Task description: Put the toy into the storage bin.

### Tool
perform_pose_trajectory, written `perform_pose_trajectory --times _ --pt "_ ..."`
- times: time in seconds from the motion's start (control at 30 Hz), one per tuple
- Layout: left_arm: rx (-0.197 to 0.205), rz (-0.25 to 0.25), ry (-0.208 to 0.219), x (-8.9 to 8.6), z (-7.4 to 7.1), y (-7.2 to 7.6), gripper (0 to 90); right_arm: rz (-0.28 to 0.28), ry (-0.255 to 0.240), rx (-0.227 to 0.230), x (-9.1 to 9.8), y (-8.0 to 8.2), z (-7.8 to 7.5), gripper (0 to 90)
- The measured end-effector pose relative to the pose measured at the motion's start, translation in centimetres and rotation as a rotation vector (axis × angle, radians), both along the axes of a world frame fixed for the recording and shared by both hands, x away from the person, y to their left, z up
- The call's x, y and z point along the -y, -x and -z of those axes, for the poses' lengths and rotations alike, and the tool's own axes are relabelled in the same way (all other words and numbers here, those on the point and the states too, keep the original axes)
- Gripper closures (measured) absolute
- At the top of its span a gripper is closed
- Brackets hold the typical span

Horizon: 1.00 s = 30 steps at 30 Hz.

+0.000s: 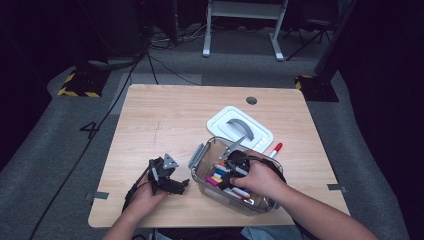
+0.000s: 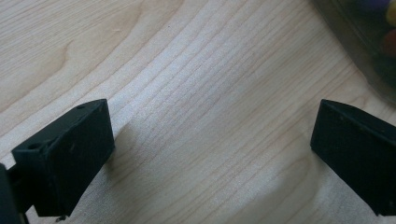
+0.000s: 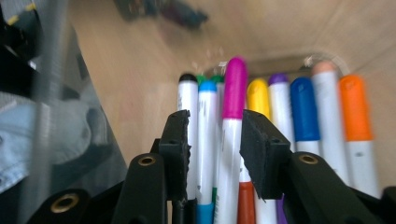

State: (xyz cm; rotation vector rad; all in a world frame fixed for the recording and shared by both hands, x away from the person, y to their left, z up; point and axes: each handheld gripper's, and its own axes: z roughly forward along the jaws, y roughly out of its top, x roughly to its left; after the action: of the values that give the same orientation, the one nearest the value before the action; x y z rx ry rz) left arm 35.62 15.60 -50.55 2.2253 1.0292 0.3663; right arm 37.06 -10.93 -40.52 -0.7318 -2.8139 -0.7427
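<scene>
A clear plastic box [image 1: 199, 161] stands near the table's front edge with several coloured markers [image 1: 216, 177] lying in it. My right gripper [image 1: 225, 173] reaches down into the box. In the right gripper view its jaws [image 3: 215, 135] stand apart over the row of markers; a magenta-capped marker [image 3: 235, 88] lies between them and the pads do not press on it. My left gripper [image 1: 181, 184] rests to the left of the box, and its jaws [image 2: 212, 149] are wide open over bare wood. The box wall [image 2: 369, 51] shows at the upper right of that view.
The box's white lid [image 1: 240, 129] with a grey handle lies behind the box. A red-capped marker [image 1: 275, 149] lies on the table [image 1: 165, 120] at the right of the box. A round cable hole [image 1: 251, 100] sits near the far edge.
</scene>
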Motion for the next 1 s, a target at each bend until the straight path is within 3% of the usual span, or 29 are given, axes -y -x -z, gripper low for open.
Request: perform_pose_trajectory --times 0.23,0.4,0.43,0.47,0.57,0.8,1.0 --pt "-0.002 0.001 0.001 0.0 0.0 0.0 0.0 0.058 -0.047 0.060 1.8 -0.4 -2.5 61.2" --pt "-0.002 0.001 0.001 0.0 0.0 0.0 0.0 0.151 -0.075 0.129 4.5 -1.4 -4.5 57.3" --pt "-0.002 0.001 0.001 0.0 0.0 0.0 0.0 0.195 -0.083 0.156 5.8 -2.0 -5.1 55.8" --pt "-0.002 0.001 0.001 0.0 0.0 0.0 0.0 0.195 -0.083 0.156 5.8 -2.0 -5.1 55.8" --pt "-0.002 0.001 0.001 0.0 0.0 0.0 0.0 0.266 -0.091 0.179 7.8 -2.9 -5.7 53.1" --pt "-0.002 0.000 0.001 0.0 0.0 0.0 0.0 0.419 -0.077 0.212 12.0 -5.1 -5.4 49.3" --pt "-0.004 0.002 0.000 0.0 0.0 0.0 0.0 0.503 -0.013 0.283 14.5 -6.6 -3.8 43.2"
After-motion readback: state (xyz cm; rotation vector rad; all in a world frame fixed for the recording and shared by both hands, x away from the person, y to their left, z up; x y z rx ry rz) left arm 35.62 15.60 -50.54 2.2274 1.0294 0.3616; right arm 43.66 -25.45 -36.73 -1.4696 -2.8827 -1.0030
